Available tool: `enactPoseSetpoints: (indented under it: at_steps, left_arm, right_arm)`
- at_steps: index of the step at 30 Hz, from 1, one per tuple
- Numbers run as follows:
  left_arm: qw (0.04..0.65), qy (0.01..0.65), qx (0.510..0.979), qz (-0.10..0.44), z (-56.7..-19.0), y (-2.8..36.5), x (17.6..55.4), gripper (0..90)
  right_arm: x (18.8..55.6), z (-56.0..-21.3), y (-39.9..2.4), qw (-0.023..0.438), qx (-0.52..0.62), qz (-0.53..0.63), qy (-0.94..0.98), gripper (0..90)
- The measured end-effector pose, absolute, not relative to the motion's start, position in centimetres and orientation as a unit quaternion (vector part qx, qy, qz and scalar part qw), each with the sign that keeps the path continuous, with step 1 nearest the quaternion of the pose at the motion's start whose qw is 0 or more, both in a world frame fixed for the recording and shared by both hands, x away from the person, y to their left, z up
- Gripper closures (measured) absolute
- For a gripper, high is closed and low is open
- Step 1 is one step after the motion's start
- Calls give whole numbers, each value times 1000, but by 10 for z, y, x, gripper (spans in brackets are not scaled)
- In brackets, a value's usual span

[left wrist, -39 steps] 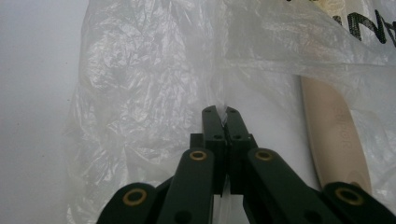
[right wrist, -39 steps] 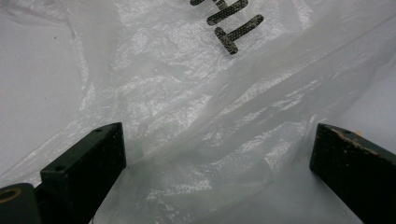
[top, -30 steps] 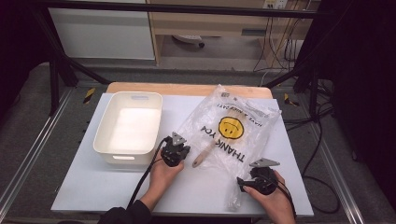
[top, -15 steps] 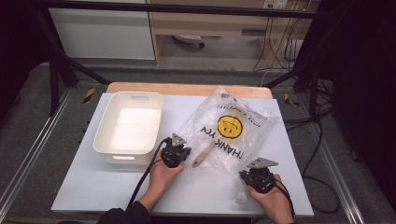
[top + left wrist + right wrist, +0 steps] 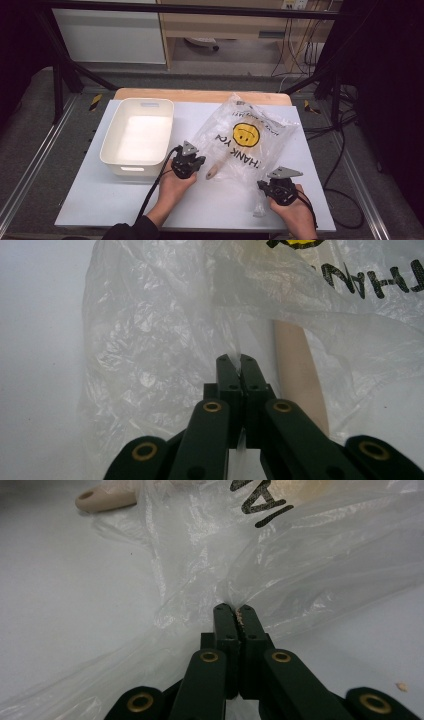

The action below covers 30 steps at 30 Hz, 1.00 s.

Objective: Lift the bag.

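Observation:
A clear plastic bag [image 5: 245,140] printed with a yellow smiley and "THANK YOU" lies on the white table [image 5: 115,200]. A pale wooden handle [image 5: 214,171] pokes out of its near opening. My left gripper [image 5: 187,161] is shut on the bag's left edge [image 5: 150,340], with film pinched between its jaws and the wooden handle [image 5: 300,380] just to the right. My right gripper [image 5: 279,186] is shut on the bag's near right edge [image 5: 300,570], the film bunched at its tips. The handle's end [image 5: 102,500] lies far left in the right gripper view.
A white rectangular tub [image 5: 139,136] stands empty to the left of the bag, close to my left gripper. A wooden strip [image 5: 200,95] runs along the table's far edge. Cables [image 5: 345,150] hang beyond the right edge. A small crumb [image 5: 400,685] lies on the table.
My right gripper has drawn back toward the table's near edge with the bag's edge in it, stretching the film. The left gripper has stayed in place.

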<state>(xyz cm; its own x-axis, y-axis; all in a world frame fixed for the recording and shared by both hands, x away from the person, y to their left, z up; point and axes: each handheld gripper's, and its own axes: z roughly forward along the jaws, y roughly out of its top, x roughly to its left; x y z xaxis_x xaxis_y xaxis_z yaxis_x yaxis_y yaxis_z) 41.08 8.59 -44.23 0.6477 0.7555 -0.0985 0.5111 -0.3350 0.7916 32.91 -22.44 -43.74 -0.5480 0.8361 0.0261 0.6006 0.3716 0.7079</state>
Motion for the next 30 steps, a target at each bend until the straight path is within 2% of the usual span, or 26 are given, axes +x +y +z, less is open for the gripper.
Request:
enactPoseSetpoints:
  at_steps: [30]
  left_arm:
    - [461, 376, 793, 135, -394, 91, 417, 900]
  right_arm:
    - [343, -390, -227, 182, 425, 396, 794, 900]
